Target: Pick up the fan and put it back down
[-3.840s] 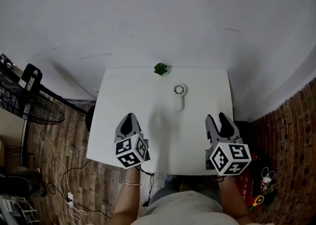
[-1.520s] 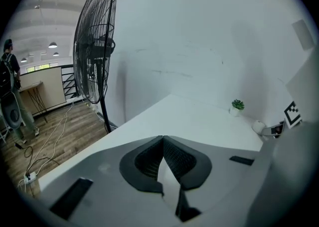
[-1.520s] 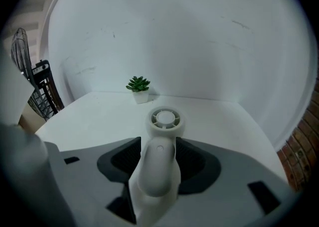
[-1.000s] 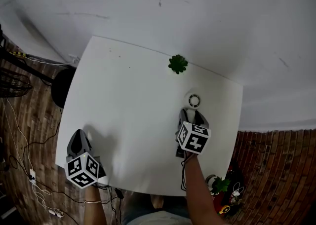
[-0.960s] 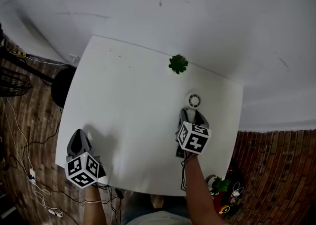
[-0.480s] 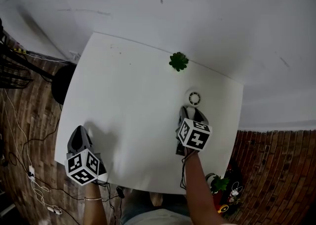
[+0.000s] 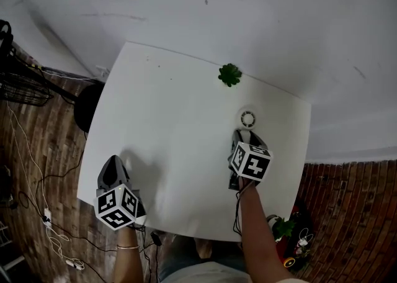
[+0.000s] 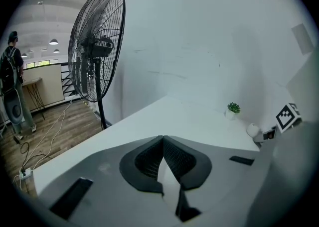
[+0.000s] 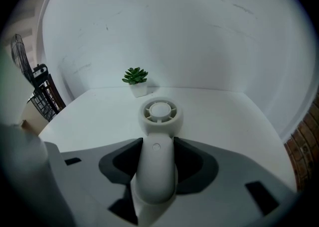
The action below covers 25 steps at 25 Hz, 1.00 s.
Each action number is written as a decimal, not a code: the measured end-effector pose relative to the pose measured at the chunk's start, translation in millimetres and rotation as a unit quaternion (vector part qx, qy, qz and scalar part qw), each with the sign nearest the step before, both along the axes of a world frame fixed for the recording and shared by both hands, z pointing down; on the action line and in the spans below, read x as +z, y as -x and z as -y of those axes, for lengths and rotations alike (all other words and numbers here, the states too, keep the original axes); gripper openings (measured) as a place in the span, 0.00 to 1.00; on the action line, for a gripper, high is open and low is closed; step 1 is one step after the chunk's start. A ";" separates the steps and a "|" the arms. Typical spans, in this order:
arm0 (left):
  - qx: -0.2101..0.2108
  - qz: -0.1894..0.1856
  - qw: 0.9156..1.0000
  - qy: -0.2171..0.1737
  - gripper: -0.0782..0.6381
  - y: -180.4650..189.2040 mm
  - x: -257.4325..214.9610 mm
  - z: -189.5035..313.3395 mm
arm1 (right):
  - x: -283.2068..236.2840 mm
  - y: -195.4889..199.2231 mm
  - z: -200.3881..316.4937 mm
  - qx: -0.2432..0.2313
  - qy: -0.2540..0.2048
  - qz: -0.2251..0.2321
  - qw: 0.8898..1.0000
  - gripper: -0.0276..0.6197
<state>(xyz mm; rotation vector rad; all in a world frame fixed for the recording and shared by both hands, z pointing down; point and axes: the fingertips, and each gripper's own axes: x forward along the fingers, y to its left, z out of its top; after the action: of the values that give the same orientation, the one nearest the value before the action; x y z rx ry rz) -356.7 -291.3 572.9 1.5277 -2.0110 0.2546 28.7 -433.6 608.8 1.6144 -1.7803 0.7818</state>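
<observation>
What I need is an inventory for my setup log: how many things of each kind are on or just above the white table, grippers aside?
handheld fan: 1
potted plant: 1
Total: 2

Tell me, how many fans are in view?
2. A small white handheld fan is gripped by the right tool; a large black pedestal fan stands beyond the table's left edge. None seems hidden.
</observation>
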 end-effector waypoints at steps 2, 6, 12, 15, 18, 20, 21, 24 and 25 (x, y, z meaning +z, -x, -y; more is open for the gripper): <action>0.004 -0.001 1.000 -0.005 0.13 -6.4 -3.9 1.3 | -1.4 0.0 0.1 -0.002 -0.002 0.003 1.000 0.34; 0.024 0.015 0.999 -0.015 0.13 -18.2 -16.8 5.5 | -20.2 2.7 -1.0 -0.006 -0.026 0.014 1.000 0.34; 0.035 0.024 0.998 -0.039 0.13 -34.0 -41.9 9.3 | -64.5 -4.8 -4.3 -0.008 -0.075 0.026 0.997 0.34; 0.039 0.026 0.998 -0.053 0.13 -44.7 -58.1 10.7 | -91.8 -8.6 -9.1 -0.013 -0.101 0.036 0.994 0.34; 0.051 0.034 0.996 -0.071 0.13 -57.8 -82.3 17.8 | -124.0 -10.5 -13.7 -0.020 -0.133 0.049 0.990 0.34; 0.061 0.047 0.993 -0.087 0.13 -66.0 -104.9 23.5 | -149.0 -10.9 -17.7 -0.027 -0.161 0.057 0.985 0.34; 0.065 0.052 0.992 -0.097 0.13 -69.9 -117.3 25.4 | -162.6 -10.9 -20.6 -0.031 -0.175 0.061 0.982 0.34; 0.069 0.058 0.988 -0.126 0.13 -82.3 -153.6 25.9 | -205.9 -12.1 -33.3 -0.040 -0.217 0.079 0.972 0.34; 0.070 0.059 0.987 -0.135 0.13 -86.7 -164.5 24.8 | -220.7 -12.9 -38.5 -0.042 -0.230 0.087 0.968 0.34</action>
<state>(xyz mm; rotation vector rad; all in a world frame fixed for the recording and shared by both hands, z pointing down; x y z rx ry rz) -270.0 -316.1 408.4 1.8644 -2.1005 0.1338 41.6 -395.1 388.1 1.7825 -2.2676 0.5043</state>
